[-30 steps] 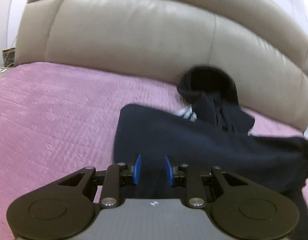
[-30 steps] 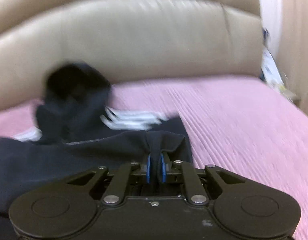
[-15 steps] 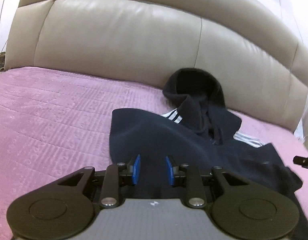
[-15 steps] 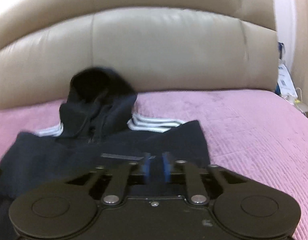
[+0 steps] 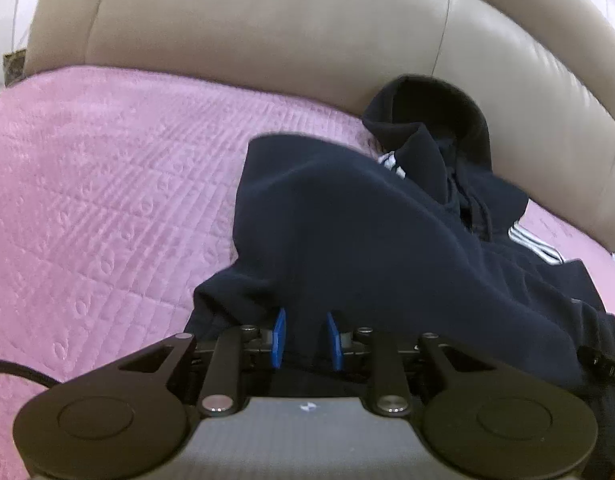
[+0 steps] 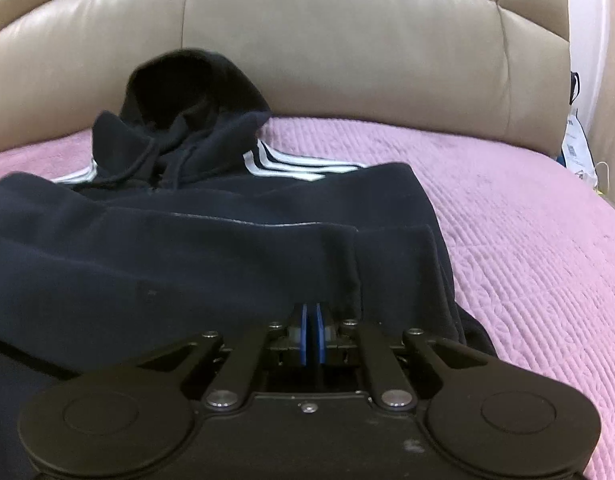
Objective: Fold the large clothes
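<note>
A dark navy hoodie (image 5: pixel 347 220) with white sleeve stripes (image 6: pixel 291 166) lies on the pink quilted bedspread (image 5: pixel 107 200). Its hood (image 6: pixel 187 88) rests against the beige headboard. The lower part is doubled over toward the hood. My left gripper (image 5: pixel 305 320) has a bunch of the navy cloth between its blue pads, and its jaws are closing on it. My right gripper (image 6: pixel 312 308) sits at the hoodie's (image 6: pixel 187 260) right side. Its jaws are closing, almost together, with a thin edge of cloth pinched at the tips.
The padded beige headboard (image 5: pixel 267 20) rises right behind the hood. Pink bedspread (image 6: pixel 527 240) stretches to both sides of the garment. Bags and papers (image 6: pixel 575 148) stand past the bed's right edge. A black cable (image 5: pixel 19 372) lies at the lower left.
Both grippers have sunk toward the bed with the cloth. The folded-over layer has settled closer to the hood. The right pads have drawn nearer together.
</note>
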The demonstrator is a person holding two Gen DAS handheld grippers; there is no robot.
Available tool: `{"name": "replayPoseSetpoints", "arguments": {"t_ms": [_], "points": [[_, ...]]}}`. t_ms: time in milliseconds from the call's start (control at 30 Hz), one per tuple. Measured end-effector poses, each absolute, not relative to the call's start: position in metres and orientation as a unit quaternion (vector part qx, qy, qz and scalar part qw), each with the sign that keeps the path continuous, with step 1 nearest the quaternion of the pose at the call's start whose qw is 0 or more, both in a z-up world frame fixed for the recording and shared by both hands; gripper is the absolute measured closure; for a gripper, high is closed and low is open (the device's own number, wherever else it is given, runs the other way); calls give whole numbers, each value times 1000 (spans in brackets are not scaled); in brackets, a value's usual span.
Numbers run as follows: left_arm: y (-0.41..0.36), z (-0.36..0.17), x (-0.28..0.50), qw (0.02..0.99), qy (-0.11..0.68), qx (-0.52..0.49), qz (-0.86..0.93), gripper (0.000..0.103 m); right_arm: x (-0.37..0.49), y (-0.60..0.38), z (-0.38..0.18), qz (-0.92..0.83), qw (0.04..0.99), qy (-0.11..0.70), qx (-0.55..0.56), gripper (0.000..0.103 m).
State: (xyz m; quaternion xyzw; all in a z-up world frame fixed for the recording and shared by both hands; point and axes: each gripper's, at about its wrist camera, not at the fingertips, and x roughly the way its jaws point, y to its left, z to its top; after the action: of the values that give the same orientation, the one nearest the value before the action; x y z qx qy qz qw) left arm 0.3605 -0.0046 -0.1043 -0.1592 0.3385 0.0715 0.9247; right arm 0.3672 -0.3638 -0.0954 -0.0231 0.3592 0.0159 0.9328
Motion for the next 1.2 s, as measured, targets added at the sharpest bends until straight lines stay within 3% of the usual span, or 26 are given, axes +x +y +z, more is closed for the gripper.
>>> {"name": "replayPoseSetpoints", "arguments": {"t_ms": [300, 433, 533, 633, 733, 867, 1000, 1067, 1100, 1133, 1200], "points": [[-16, -36, 373, 954, 256, -136, 80, 76, 408, -345, -48, 47, 955, 293, 6, 93], [-25, -13, 427, 957, 262, -112, 58, 76, 452, -337, -41, 57, 954, 296, 13, 93], [-31, -3, 484, 962, 251, -92, 48, 66, 480, -336, -35, 67, 953, 295, 19, 92], [-35, -2, 548, 971, 228, -53, 50, 57, 510, -333, -31, 78, 953, 292, 19, 86], [-39, -7, 610, 971, 236, -14, 39, 54, 538, -331, -29, 86, 948, 306, 30, 83], [-43, -27, 672, 959, 283, 10, 10, 53, 550, -328, -26, 90, 942, 321, 33, 82], [-39, -42, 711, 949, 316, -20, -7, 53, 544, -322, -24, 103, 941, 321, 2, 71], [-41, -50, 724, 943, 332, -18, -3, 56, 545, -320, -25, 110, 939, 325, -5, 64], [-43, -54, 728, 942, 335, -6, -2, 65, 547, -318, -25, 112, 939, 326, -5, 55], [-46, -55, 733, 942, 336, 7, -1, 95, 549, -317, -25, 112, 939, 324, -3, 48], [-51, -53, 736, 941, 338, 29, -16, 94, 555, -315, -24, 113, 940, 321, 4, 38]]}}
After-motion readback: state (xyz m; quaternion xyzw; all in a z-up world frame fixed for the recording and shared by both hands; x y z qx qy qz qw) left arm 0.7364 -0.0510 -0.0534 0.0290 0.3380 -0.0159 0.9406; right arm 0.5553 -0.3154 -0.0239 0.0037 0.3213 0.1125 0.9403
